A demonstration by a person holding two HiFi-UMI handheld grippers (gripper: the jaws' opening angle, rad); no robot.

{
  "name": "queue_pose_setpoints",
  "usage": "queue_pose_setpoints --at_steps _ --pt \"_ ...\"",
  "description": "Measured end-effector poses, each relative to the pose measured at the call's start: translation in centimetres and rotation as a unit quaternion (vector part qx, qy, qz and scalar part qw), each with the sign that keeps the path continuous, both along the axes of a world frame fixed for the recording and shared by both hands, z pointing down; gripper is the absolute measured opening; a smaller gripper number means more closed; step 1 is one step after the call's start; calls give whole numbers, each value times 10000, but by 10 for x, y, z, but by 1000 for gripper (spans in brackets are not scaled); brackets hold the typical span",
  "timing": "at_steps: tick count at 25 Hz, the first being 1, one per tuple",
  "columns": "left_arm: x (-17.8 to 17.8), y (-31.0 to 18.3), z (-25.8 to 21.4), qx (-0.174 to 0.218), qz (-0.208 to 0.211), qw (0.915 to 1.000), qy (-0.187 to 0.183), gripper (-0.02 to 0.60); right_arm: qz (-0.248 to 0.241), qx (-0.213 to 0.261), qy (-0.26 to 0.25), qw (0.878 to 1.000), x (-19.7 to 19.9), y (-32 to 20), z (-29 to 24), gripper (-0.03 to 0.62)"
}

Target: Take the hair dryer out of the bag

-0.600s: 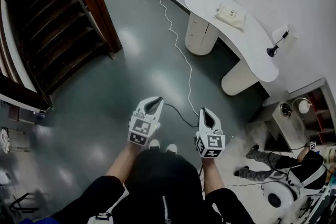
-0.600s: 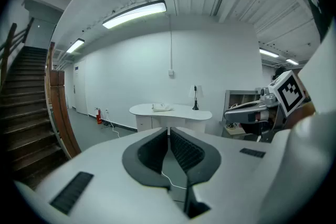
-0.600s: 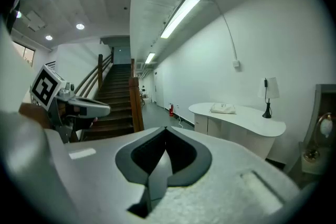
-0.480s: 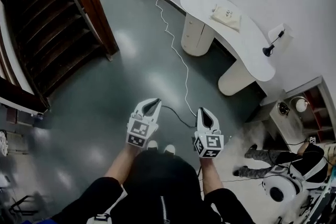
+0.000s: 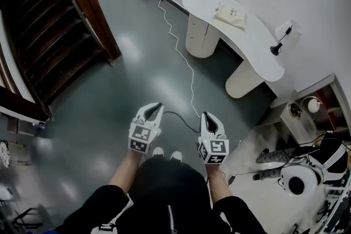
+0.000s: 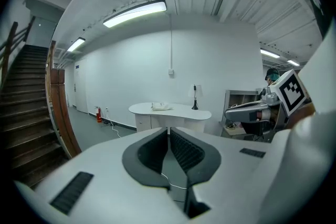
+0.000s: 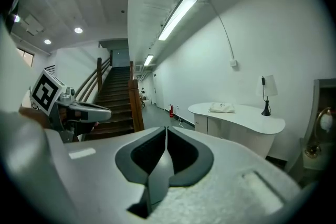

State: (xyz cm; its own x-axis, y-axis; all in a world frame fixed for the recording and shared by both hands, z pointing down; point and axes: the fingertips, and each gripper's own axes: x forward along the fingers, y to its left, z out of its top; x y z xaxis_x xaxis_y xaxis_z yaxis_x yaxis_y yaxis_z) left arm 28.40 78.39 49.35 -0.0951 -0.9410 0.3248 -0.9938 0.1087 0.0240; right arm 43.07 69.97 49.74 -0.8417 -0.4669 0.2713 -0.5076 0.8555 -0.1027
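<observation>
Left gripper [image 5: 156, 107] and right gripper [image 5: 205, 115] both have jaws closed pad to pad, held side by side over the grey floor [image 5: 109, 107], well apart from the cream bag [image 5: 230, 12], which lies flat on the white curved table [image 5: 258, 49] by the wall; can't make out the hair dryer.

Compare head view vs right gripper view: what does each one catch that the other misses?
Head view only: the wearer's shoes, a second person low at right. Right gripper view only: the ceiling strip light. Both: white table with the white bag and lamp, the staircase, left gripper and right gripper, jaws together.
</observation>
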Motion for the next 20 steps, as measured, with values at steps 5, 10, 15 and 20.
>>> queue_pose_setpoints --at_steps 5,10,15,20 --pt "18 -13 -2 26 -4 10000 -59 23 -24 -6 -14 10000 16 -8 1 5" --pt "32 -24 -4 49 84 9999 -69 23 -50 -3 -38 10000 21 -15 1 5" --pt "35 -38 -1 13 118 9999 -28 23 -80 15 -57 10000 19 -27 0 5" --pt "22 -53 3 2 158 9999 5 23 -92 -8 -26 10000 4 -36 5 5"
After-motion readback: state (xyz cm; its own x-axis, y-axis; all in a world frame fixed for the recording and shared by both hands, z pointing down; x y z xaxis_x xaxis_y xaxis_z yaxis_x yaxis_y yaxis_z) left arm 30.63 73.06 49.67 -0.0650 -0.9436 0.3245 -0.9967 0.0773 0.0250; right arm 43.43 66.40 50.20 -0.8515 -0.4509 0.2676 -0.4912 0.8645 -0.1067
